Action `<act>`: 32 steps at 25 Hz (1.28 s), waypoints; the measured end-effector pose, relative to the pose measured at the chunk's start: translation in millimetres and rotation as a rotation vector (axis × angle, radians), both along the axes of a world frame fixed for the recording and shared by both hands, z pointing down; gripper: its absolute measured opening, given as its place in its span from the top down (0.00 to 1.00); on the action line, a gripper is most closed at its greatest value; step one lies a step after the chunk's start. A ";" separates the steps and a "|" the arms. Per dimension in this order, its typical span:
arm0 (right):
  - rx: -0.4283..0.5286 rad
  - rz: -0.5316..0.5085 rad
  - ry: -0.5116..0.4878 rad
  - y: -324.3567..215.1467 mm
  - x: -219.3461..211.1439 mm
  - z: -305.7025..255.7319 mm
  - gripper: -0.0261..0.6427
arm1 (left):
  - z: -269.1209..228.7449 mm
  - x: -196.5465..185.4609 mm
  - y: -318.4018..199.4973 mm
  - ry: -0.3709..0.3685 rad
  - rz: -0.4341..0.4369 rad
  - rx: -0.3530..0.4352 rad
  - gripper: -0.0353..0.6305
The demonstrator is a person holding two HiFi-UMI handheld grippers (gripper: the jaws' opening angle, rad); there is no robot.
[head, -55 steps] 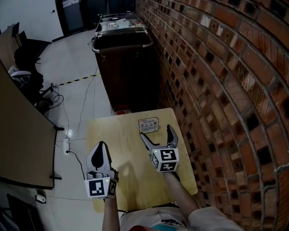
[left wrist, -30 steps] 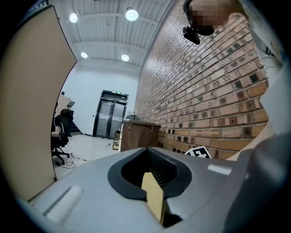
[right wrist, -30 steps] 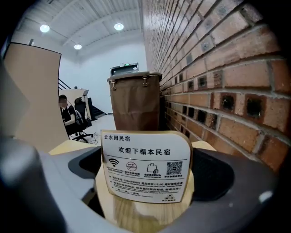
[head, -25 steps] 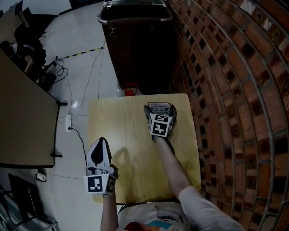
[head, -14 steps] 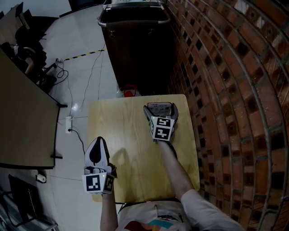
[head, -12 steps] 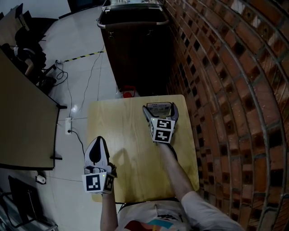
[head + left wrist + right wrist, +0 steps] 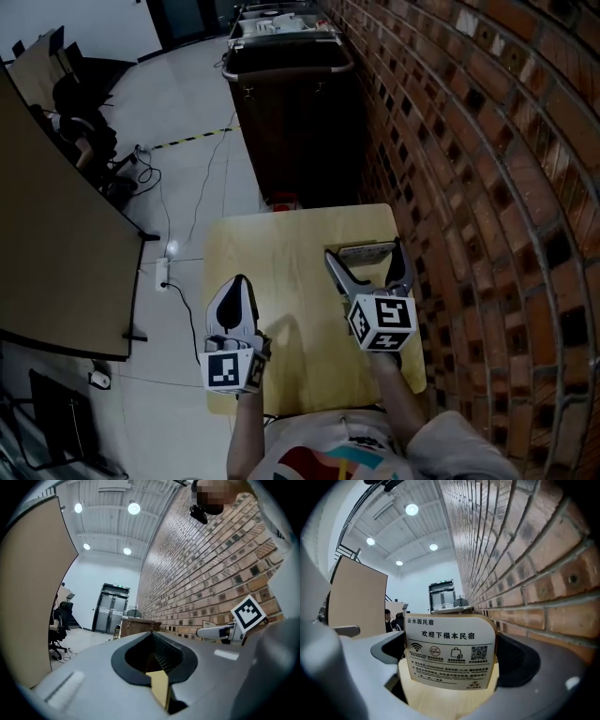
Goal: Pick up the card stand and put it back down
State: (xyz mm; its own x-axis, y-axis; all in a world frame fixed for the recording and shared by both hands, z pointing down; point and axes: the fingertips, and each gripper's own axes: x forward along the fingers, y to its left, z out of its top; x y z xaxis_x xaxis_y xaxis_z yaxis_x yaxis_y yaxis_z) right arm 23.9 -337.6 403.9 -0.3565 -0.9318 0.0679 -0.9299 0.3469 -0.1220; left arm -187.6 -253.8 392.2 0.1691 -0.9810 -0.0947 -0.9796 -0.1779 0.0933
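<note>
The card stand [image 7: 366, 251], a white printed card with a pale wooden base, sits between the jaws of my right gripper [image 7: 366, 255] over the far right part of the wooden table [image 7: 281, 262]. In the right gripper view the card stand [image 7: 449, 656] fills the gap, with a jaw against each side edge, and my right gripper [image 7: 450, 644] is shut on it. I cannot tell whether its base touches the table. My left gripper [image 7: 236, 281] hovers at the table's near left, shut and empty. Its jaws meet in the left gripper view [image 7: 152, 641].
A brick wall [image 7: 487, 141] runs close along the table's right side. A dark cart [image 7: 291, 103] stands just beyond the far edge. At the left are a brown partition [image 7: 56, 253], office chairs [image 7: 84, 122], and cables with a power strip [image 7: 164, 275] on the floor.
My right gripper reached out to the card stand, took its sides between the jaws, and has come back from the table's far edge with it. The left gripper has stayed shut.
</note>
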 end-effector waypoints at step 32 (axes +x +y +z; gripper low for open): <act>0.091 -0.047 -0.041 76.4 1.3 -46.4 0.10 | -38.2 22.2 29.3 -0.073 0.051 0.081 0.94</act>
State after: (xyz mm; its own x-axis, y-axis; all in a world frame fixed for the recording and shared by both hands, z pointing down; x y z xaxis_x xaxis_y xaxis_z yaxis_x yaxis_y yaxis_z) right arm 25.1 -261.2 357.5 -0.4005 -0.9157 -0.0316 -0.9073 0.4012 -0.1262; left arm -165.4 -224.6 354.0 0.2280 -0.9606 -0.1592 -0.9728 -0.2317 0.0048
